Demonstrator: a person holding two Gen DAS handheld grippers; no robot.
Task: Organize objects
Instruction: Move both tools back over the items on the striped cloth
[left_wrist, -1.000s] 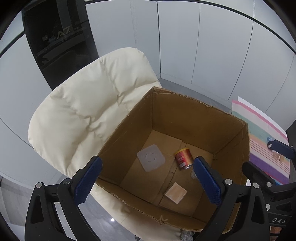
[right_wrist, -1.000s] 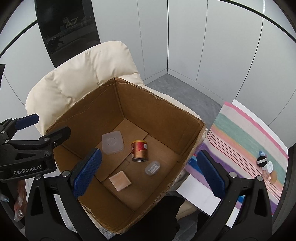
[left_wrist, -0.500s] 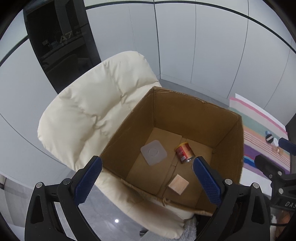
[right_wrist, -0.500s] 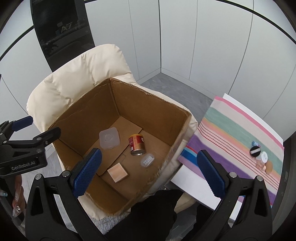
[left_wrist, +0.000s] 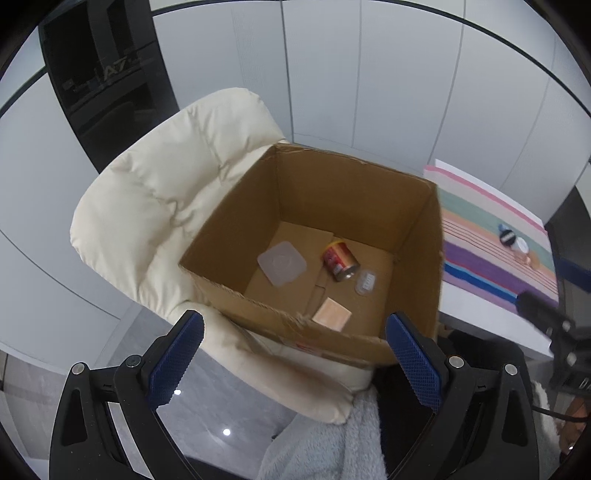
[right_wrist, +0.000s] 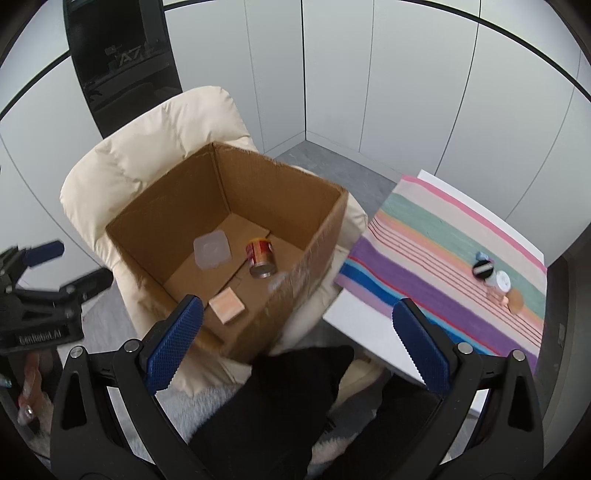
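An open cardboard box (left_wrist: 354, 177) (right_wrist: 147, 236) sits on a cream padded chair (left_wrist: 155, 199) (right_wrist: 147, 140). In it lie a red can (left_wrist: 340, 260) (right_wrist: 261, 257) on its side, a translucent square lid (left_wrist: 281, 263) (right_wrist: 212, 249), a peach square pad (left_wrist: 331, 314) (right_wrist: 226, 305) and a small clear case (left_wrist: 365, 282). Several small round items (right_wrist: 493, 277) (left_wrist: 513, 240) sit on a striped cloth (right_wrist: 443, 236) (left_wrist: 491, 243) on a white table to the right. My left gripper (left_wrist: 291, 360) and right gripper (right_wrist: 295, 339) are open and empty, above and in front of the box.
Grey wall panels and a dark glass panel (right_wrist: 118, 62) stand behind the chair. The white table (right_wrist: 354, 317) edge runs to the right of the box. A grey fleece (left_wrist: 325, 443) and dark clothing (right_wrist: 295, 398) lie below the grippers.
Both grippers have pulled back and up from the box, which now looks smaller and farther. The right view has swung right, showing more of the striped cloth. Both stay open.
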